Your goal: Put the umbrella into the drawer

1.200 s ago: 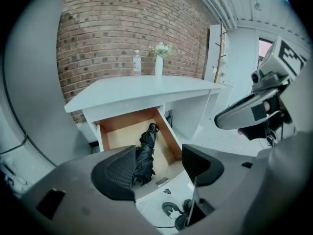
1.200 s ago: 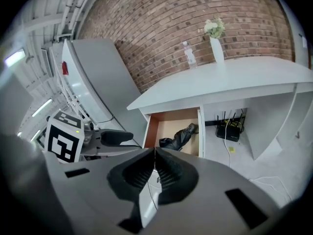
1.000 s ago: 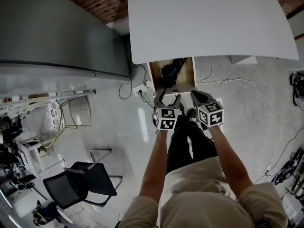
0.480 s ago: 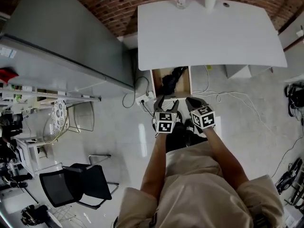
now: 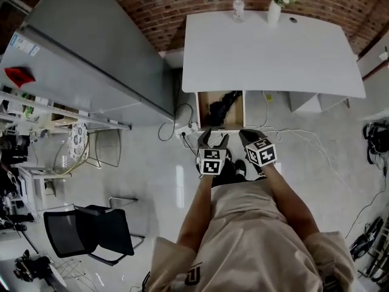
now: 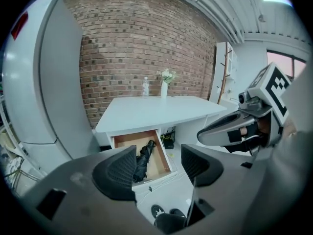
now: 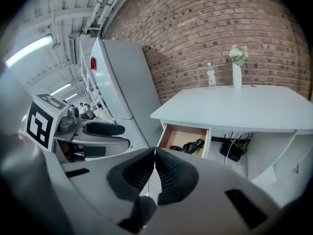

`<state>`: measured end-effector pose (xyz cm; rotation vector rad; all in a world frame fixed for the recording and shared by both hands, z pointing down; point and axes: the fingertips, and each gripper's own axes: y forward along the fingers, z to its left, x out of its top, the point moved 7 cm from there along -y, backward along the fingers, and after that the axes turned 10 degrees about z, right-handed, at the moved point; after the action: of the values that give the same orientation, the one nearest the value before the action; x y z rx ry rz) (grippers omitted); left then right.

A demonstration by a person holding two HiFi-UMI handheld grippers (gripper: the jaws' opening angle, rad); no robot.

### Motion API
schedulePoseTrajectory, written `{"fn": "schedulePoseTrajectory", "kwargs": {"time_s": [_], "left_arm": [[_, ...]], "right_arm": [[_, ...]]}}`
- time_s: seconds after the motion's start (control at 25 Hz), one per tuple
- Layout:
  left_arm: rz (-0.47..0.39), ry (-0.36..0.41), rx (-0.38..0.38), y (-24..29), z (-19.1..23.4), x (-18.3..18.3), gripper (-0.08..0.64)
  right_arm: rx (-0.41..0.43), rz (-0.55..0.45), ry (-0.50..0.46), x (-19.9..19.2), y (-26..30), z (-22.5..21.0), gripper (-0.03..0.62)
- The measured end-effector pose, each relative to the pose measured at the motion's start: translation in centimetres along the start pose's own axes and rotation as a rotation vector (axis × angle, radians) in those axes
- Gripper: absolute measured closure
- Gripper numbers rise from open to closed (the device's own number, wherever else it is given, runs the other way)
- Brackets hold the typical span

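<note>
A black folded umbrella (image 5: 223,104) lies inside the open wooden drawer (image 5: 203,109) under the white table (image 5: 273,53). The left gripper view shows the umbrella (image 6: 143,159) in the drawer (image 6: 157,161), and the right gripper view shows the same umbrella (image 7: 190,146) in its drawer (image 7: 172,137). My left gripper (image 5: 213,140) is open and empty, a step back from the drawer front. My right gripper (image 5: 247,137) is beside it, shut on nothing. Both hang in the air above the floor.
A water bottle (image 5: 238,8) and a white vase with flowers (image 5: 275,5) stand at the table's far edge by the brick wall. A tall grey cabinet (image 5: 91,59) is at left. Cables and a power strip (image 5: 185,128) lie on the floor near the drawer. A black chair (image 5: 91,231) is behind left.
The person and both grippers have drawn back from the drawer; the table and drawer look farther away. The umbrella stays in the drawer. Both grippers' states look unchanged.
</note>
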<state>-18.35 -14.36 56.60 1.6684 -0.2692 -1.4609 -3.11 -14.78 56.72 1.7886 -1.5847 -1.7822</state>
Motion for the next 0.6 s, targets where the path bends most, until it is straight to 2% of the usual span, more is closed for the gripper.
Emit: {"fn": "schedulePoseTrajectory", "kwargs": {"time_s": [0.16,0.32,0.4,0.52,0.6], "left_arm": [[-0.026,0.005,0.012,-0.2,0.1,0.4,0.313],[-0.040,0.020,0.018,-0.4,0.2,1.3,0.398],[-0.050,0.024,0.027,-0.4,0.1,1.7,0.484],[-0.046,0.004,0.019,-0.3,0.2,1.4,0.541],[-0.049,-0.013,0.004,-0.4,0.2,1.5,0.550]], "right_arm": [[0.005,-0.015,0.013,0.1,0.1,-0.2,0.523],[0.007,-0.012,0.015,0.6,0.5,-0.8,0.523],[0.008,-0.007,0.017,0.7,0.7,-0.9,0.523],[0.012,-0.009,0.021,0.7,0.8,-0.8,0.523],[0.011,-0.016,0.020,0.9,0.7,-1.0,0.523]]}}
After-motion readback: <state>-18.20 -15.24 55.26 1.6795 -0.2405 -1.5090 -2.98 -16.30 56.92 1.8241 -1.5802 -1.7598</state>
